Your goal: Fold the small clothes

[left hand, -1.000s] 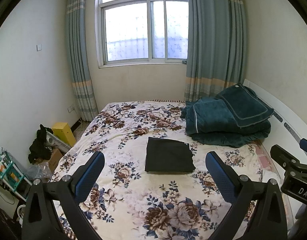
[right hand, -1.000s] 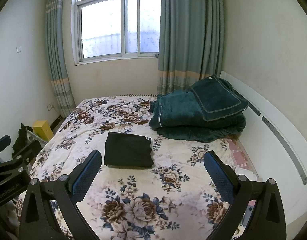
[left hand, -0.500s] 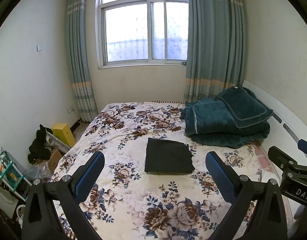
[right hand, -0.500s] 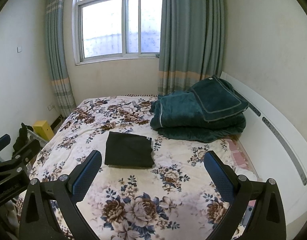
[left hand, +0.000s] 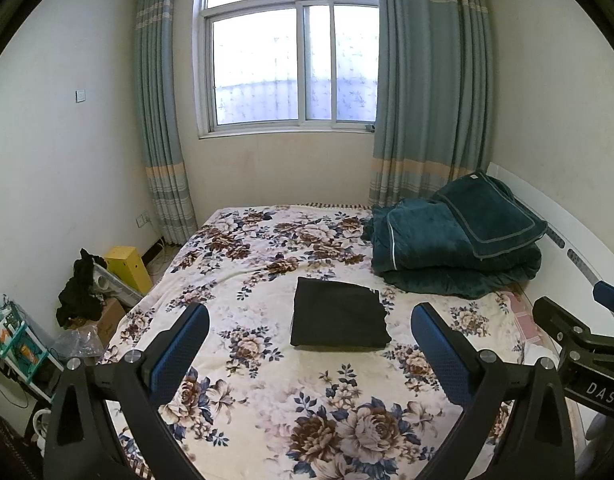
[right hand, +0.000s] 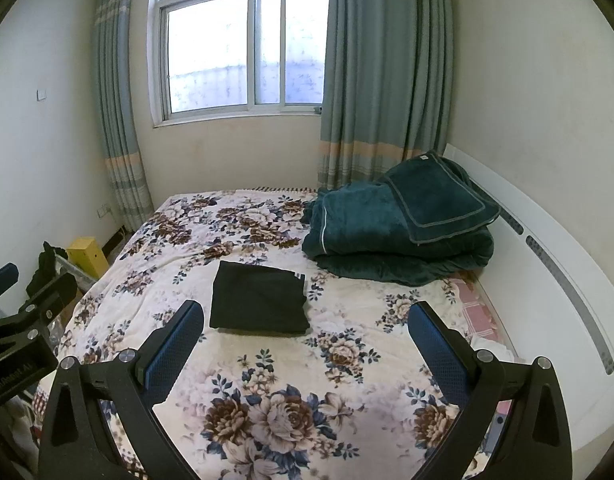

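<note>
Two hand-held grippers, left hand-held gripper (left hand: 309, 346) and right hand-held gripper (right hand: 307, 342), hang spread wide, with the folded black cloth (left hand: 339, 324) at 12 o'clock on the bed (left hand: 267, 380).

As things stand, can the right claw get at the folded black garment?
Probably yes: the right claw is open and the folded black garment lies flat on the floral bedspread, with nothing between them.
</note>
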